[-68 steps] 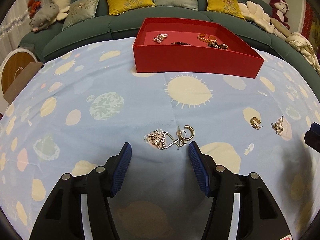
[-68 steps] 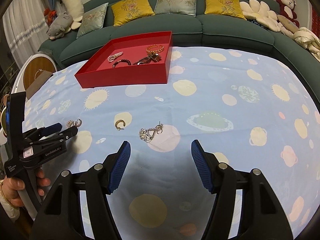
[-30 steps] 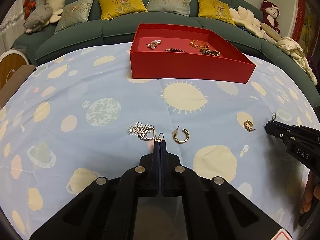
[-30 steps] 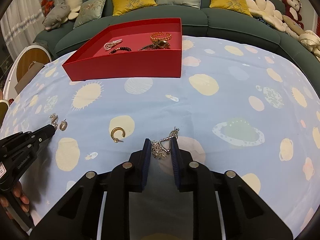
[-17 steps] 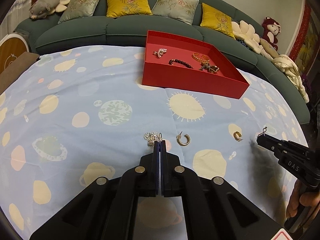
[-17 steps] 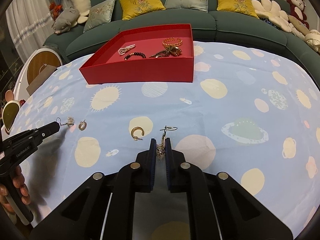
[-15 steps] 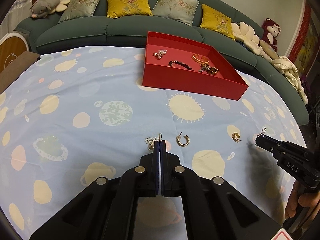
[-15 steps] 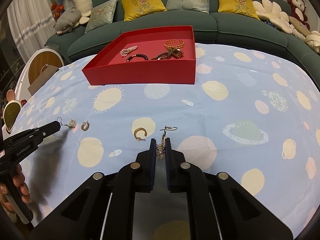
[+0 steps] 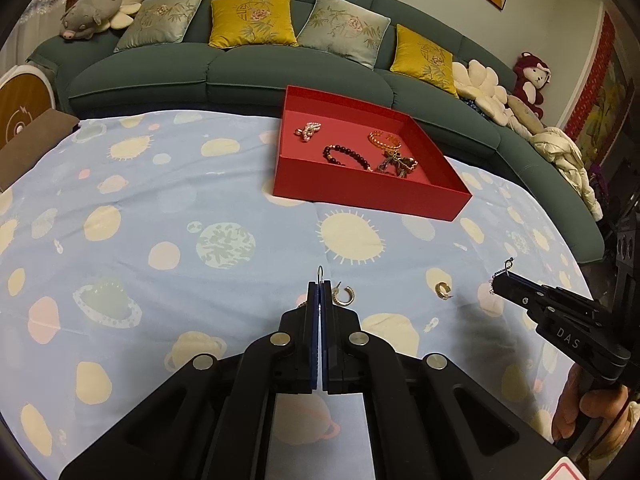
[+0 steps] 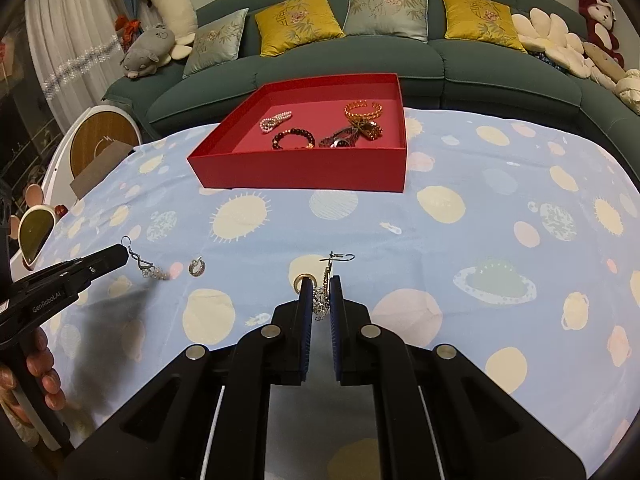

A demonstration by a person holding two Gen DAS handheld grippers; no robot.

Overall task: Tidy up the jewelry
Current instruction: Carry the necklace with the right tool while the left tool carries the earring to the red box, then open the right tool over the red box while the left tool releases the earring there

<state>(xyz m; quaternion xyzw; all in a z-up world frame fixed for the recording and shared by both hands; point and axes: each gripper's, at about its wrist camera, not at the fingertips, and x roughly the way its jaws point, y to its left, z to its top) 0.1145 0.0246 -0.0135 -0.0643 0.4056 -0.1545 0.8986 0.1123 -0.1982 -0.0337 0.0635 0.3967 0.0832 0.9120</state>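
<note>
Red tray (image 9: 360,196) at 12 o'clock on the table (image 9: 120,208) already holds a pearl piece (image 9: 307,131), dark bead bracelet (image 9: 346,156), gold bangle (image 9: 384,141) and a tangled item.

Left gripper (image 9: 320,286): fingers clenched on a flower drop earring (image 10: 150,269), which dangles clear of the cloth. Right gripper (image 10: 320,292): fingers clenched on a rhinestone drop earring (image 10: 326,280).

Left to do, by my reading: drop both in the tray, then collect two gold hoop earrings, one (image 9: 345,295) near centre, one (image 9: 442,290) toward 3 o'clock.

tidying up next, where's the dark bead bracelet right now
The dark bead bracelet lies inside the red tray, near its front wall, in the right wrist view. The pearl piece is behind it to the left, the gold bangle to the right.
</note>
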